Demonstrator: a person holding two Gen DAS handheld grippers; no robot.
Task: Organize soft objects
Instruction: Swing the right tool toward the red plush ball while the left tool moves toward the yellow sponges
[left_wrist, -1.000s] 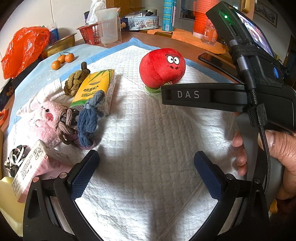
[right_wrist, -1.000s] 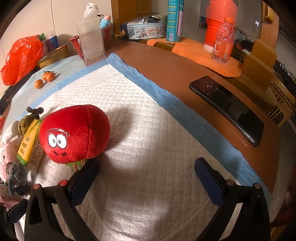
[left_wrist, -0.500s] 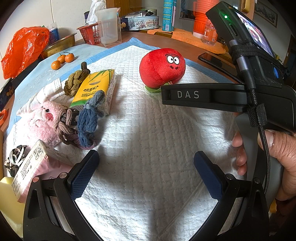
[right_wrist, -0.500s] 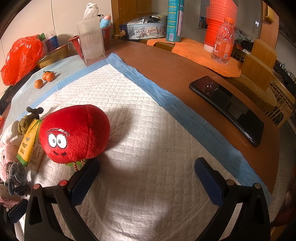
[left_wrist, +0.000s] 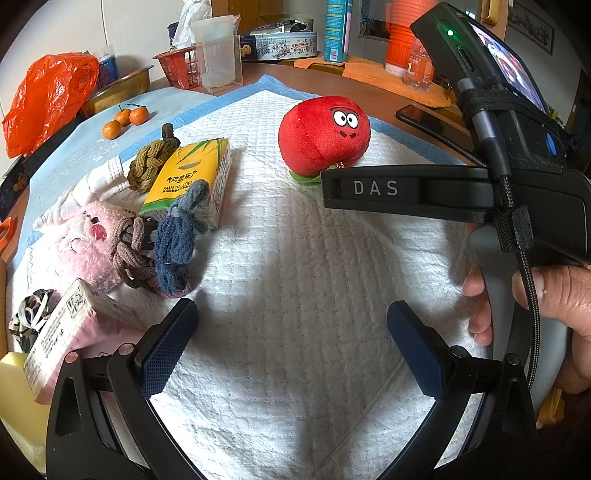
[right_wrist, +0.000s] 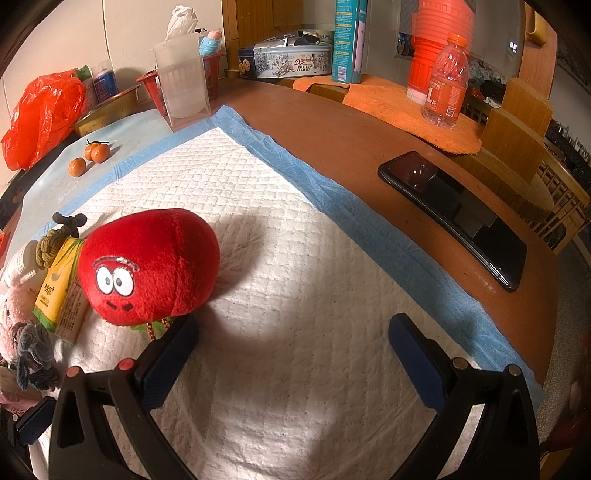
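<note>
Both grippers idle over quilted pad (left_wrist: 295, 258); nothing grasped.

The left gripper (left_wrist: 291, 343) and right gripper (right_wrist: 293, 349) had fingers spread wide, empty. The red plush toy (right_wrist: 151, 266) sat on the pad, just beside the right gripper's left fingertip. The pink plush (left_wrist: 85, 243), knotted ropes (left_wrist: 173, 236) and tissue pack (left_wrist: 192, 177) were grouped at the pad's left.
</note>
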